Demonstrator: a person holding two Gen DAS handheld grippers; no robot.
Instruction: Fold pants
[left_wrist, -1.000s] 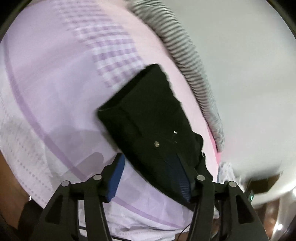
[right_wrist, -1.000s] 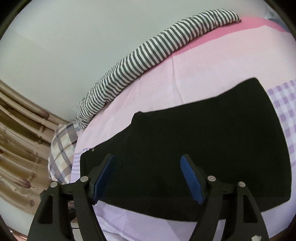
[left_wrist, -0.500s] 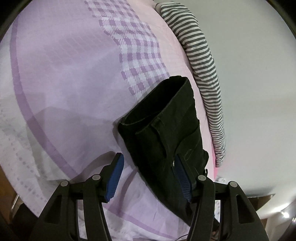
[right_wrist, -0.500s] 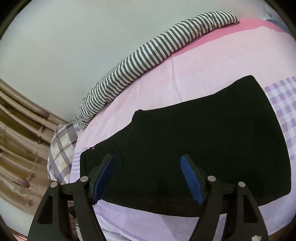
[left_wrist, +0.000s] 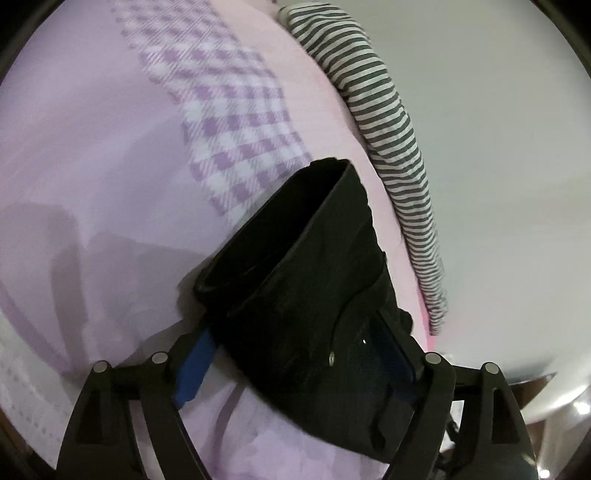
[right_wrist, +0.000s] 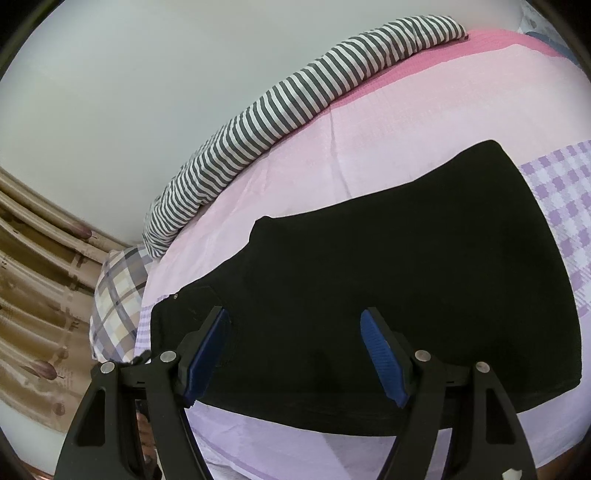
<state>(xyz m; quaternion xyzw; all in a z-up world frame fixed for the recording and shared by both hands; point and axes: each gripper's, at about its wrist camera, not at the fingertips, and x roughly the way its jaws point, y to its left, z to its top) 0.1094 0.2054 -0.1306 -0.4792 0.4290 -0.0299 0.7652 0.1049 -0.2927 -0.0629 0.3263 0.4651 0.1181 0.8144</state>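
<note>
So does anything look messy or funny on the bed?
A little. The black pants lie slanted across the pink and purple bedsheet, one end bunched up between the left gripper, whose jaws are opening. Nothing looks spilled or torn.

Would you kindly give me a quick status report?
Left gripper opening around black pants. Right gripper open above them. Pants folded on bed. Nothing obstructing.

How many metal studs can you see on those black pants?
2 in the left camera's view: one stud and a smaller one right of it, on the pants. Folds may hide more.
</note>
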